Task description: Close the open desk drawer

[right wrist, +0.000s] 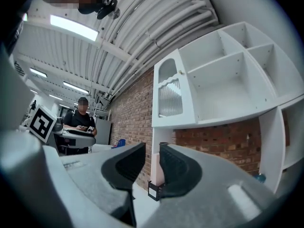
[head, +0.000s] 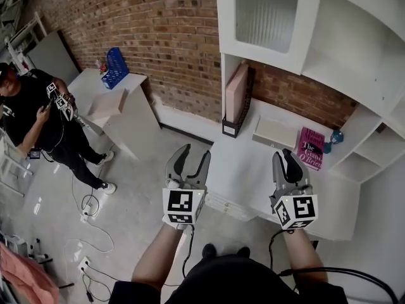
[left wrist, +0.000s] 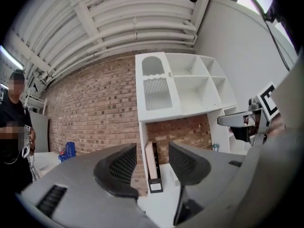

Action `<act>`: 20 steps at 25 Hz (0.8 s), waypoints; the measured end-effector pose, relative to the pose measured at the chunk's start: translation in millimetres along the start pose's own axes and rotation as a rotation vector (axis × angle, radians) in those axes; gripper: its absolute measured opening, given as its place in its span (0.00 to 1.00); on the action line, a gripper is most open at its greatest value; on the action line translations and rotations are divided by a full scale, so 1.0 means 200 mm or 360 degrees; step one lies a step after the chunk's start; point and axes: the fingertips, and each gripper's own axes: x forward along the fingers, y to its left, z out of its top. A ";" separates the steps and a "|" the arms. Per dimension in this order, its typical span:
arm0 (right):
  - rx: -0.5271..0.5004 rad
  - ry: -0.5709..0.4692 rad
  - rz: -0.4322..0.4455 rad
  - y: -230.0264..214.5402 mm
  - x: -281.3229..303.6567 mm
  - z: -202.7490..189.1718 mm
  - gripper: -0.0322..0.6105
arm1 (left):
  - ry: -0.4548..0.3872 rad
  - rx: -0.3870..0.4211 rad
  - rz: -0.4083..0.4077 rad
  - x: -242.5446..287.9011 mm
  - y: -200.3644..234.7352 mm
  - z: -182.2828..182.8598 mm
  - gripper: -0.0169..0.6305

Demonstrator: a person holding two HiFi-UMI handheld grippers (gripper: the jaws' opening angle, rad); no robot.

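A brick wall [head: 145, 37] fills the upper left of the head view, and a white shelf unit [head: 342, 30] hangs across the upper right. Below the unit lies the white counter [head: 253, 170], running from the middle of the frame towards the lower right. Your drawer [head: 231, 206] sits in the counter's near edge, just below centre. From here you cannot tell how far out it stands.

A person [head: 38, 119] stands at the left edge beside a white side table [head: 126, 106] that carries a blue file rack [head: 114, 68].

Both of your claws are raised level and are well apart from the drawer. Your left claw [head: 195, 152] is left of centre and up-left of the drawer in the frame. Its jaws stand wide with nothing between them. Your right claw [head: 286, 154] is right of centre, over the counter top and up-right of the drawer. Its jaws are parted by only a narrow gap and are also empty. The drawer lies between the two claws and lower in the frame.

On the counter, a pink folder [head: 236, 94] stands upright in a black stand [head: 231, 128] against the wall. A flat pale box [head: 275, 132] lies to its right, and a magenta book [head: 311, 148] lies flat further right.
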 end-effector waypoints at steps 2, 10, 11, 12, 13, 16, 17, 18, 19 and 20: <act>-0.0025 -0.0029 0.0012 0.02 0.00 0.05 0.19 | -0.0059 0.0012 0.0006 -0.01 0.00 0.09 0.35; -0.0106 -0.0093 0.0036 0.05 -0.03 0.16 0.20 | -0.0092 0.0003 -0.0006 -0.04 -0.04 0.18 0.35; -0.0110 -0.0093 0.0039 0.05 -0.03 0.16 0.20 | -0.0094 0.0002 -0.0003 -0.04 -0.04 0.18 0.35; -0.0113 -0.0092 0.0044 0.05 -0.03 0.17 0.20 | -0.0098 0.0003 -0.0001 -0.04 -0.05 0.19 0.35; -0.0115 -0.0090 0.0050 0.05 -0.03 0.17 0.20 | -0.0100 0.0004 0.0001 -0.04 -0.05 0.19 0.35; -0.0124 -0.0085 0.0069 0.05 -0.04 0.16 0.20 | -0.0098 0.0001 0.0002 -0.03 -0.05 0.18 0.35; -0.0126 -0.0086 0.0073 0.06 -0.04 0.16 0.20 | -0.0100 -0.0007 0.0000 -0.02 -0.05 0.18 0.35; -0.0125 -0.0088 0.0076 0.06 -0.03 0.16 0.20 | -0.0104 -0.0011 -0.0001 -0.02 -0.06 0.18 0.35; -0.0126 -0.0090 0.0079 0.06 -0.03 0.16 0.20 | -0.0107 -0.0014 -0.0002 -0.02 -0.06 0.18 0.35; -0.0126 -0.0090 0.0082 0.06 -0.03 0.16 0.20 | -0.0107 -0.0014 -0.0003 -0.02 -0.06 0.18 0.35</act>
